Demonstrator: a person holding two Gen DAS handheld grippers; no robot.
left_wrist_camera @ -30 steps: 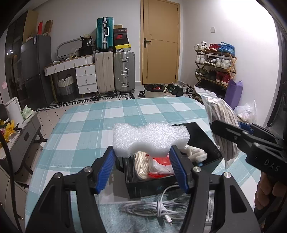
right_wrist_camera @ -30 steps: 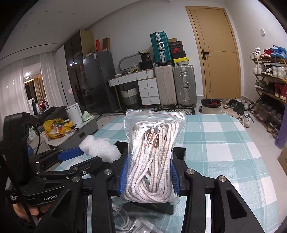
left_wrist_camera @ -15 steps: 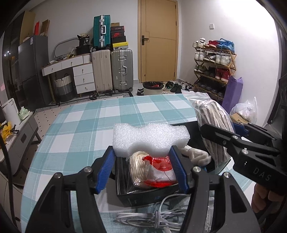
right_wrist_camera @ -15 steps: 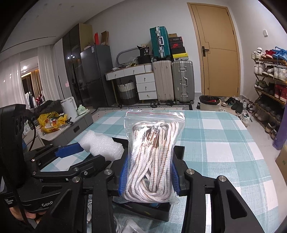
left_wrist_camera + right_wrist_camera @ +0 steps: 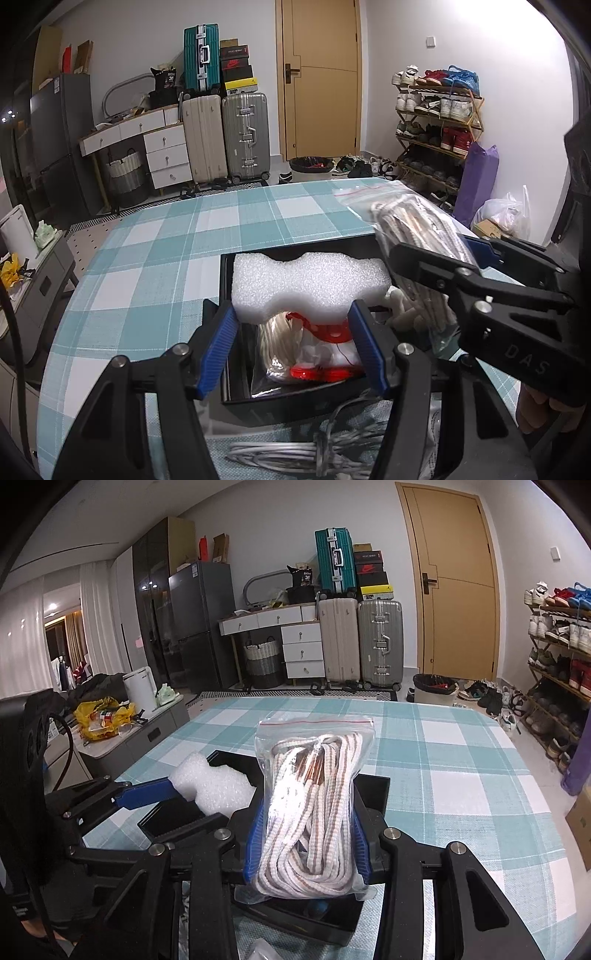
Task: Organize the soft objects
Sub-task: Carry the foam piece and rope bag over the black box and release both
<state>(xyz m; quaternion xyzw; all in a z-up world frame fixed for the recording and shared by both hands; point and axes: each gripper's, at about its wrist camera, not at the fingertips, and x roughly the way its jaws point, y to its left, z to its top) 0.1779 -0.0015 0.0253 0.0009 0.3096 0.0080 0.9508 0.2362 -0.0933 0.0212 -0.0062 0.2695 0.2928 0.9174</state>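
Observation:
My left gripper is shut on a white foam block and holds it over the open black box on the checked table. Under the foam, in the box, lie a bagged pale cord with a red reel and a white knotted rope. My right gripper is shut on a clear zip bag of white-and-brown cord, held upright over the box's right side. That bag also shows in the left wrist view. The foam shows in the right wrist view.
A bundle of grey-white cable lies on the table in front of the box. The teal checked tablecloth stretches beyond the box. Suitcases, drawers and a shoe rack stand far behind.
Both grippers have moved forward and down over the box. The foam block now sits lower, inside the box outline, and the cord bag has come closer beside it.

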